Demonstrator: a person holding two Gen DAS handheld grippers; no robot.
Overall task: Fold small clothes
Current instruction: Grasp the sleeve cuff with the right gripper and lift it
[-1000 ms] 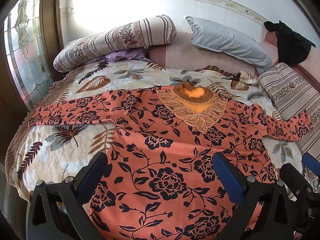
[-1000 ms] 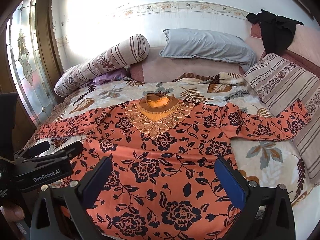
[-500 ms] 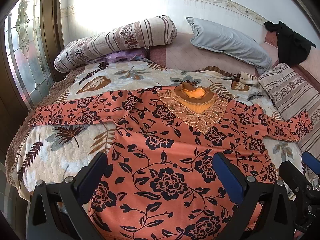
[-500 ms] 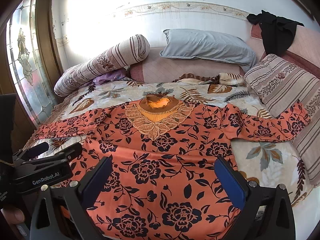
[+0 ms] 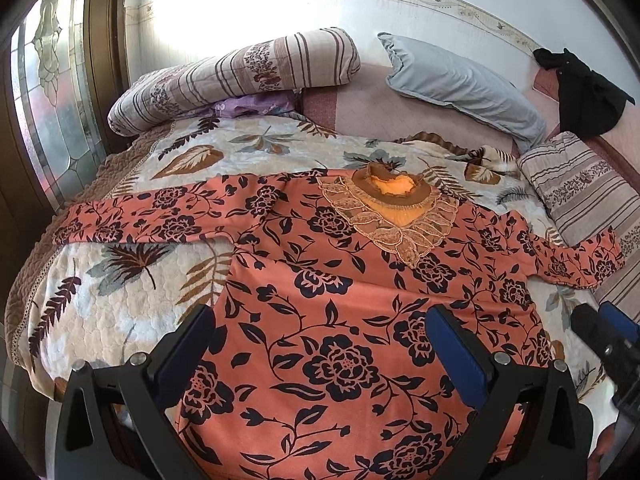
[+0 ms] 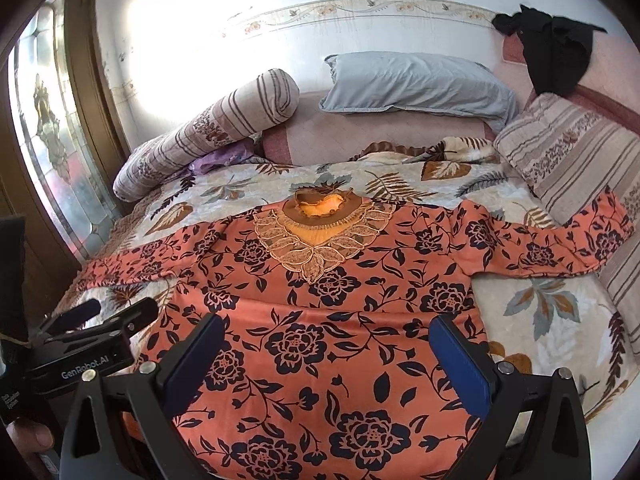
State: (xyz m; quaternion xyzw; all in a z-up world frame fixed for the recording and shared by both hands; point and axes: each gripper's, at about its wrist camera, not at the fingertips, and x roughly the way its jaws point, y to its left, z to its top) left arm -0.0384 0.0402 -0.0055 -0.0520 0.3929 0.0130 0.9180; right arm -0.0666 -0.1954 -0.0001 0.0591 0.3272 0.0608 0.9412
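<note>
An orange long-sleeved top with black flowers (image 5: 340,312) lies spread flat, face up, on the leaf-print bedspread (image 5: 120,292), sleeves stretched out left and right; it also shows in the right wrist view (image 6: 340,320). Its collar (image 5: 394,188) has an orange and brown lace yoke. My left gripper (image 5: 320,340) is open and empty, held above the lower body of the top. My right gripper (image 6: 326,348) is open and empty too, above the lower body, to the right of the left one. The left gripper also shows at the left of the right wrist view (image 6: 104,316).
A striped bolster (image 5: 236,76) and a grey pillow (image 5: 460,84) lie at the head of the bed. A striped cushion (image 5: 588,192) lies at the right, under the right sleeve end. Black clothing (image 5: 584,92) hangs at the back right. A glass-panelled door (image 5: 48,100) stands left.
Almost nothing: both grippers stay open above the top, and the views have shifted only very slightly.
</note>
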